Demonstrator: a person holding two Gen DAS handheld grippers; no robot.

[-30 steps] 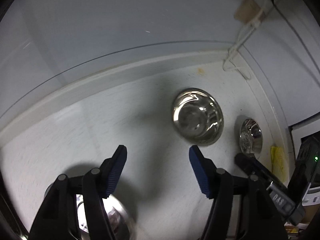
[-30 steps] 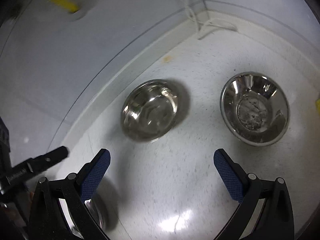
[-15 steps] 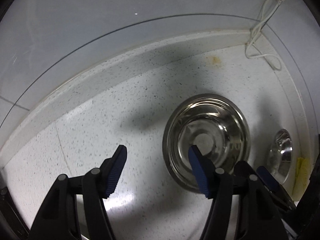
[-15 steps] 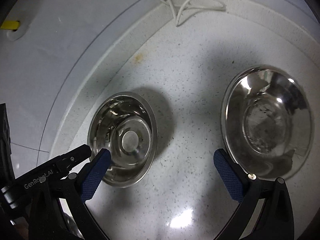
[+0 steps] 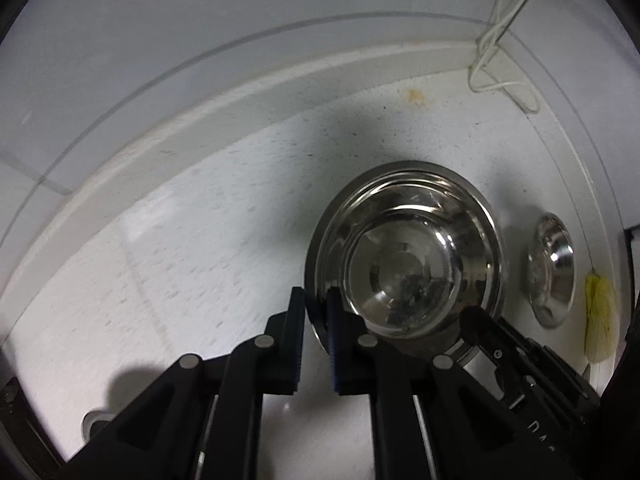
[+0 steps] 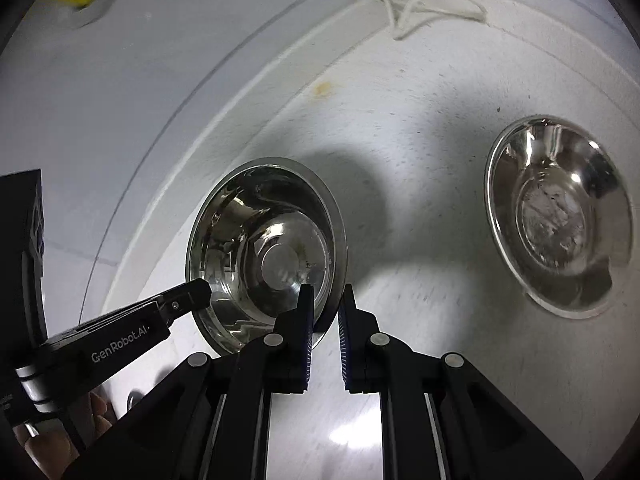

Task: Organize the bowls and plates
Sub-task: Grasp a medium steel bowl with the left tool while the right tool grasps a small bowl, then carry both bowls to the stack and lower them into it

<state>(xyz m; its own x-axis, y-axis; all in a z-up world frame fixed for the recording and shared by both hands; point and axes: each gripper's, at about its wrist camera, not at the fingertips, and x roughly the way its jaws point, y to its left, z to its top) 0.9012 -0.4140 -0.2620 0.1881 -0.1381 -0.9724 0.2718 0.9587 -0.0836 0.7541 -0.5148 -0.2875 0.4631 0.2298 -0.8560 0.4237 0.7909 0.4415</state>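
Left wrist view: left gripper (image 5: 316, 312) clamped on near-left rim of steel bowl (image 5: 404, 256), pads straddling lip for lift, likely. Second bowl (image 5: 551, 270) far right, apart, on counter (image 5: 180, 240).

Right wrist view: right gripper (image 6: 324, 312) pinches same bowl's (image 6: 266, 252) opposite rim; two-sided hold steadies it. Other bowl (image 6: 558, 216) right of claw, untouched.

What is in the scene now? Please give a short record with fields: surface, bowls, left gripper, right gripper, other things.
surface: white speckled counter, by a wall corner
bowls: two steel bowls apart, near bowl and far bowl
left gripper: left gripper shut on the near bowl's left rim
right gripper: right gripper shut on the same bowl's right rim
other things: white cord in the corner
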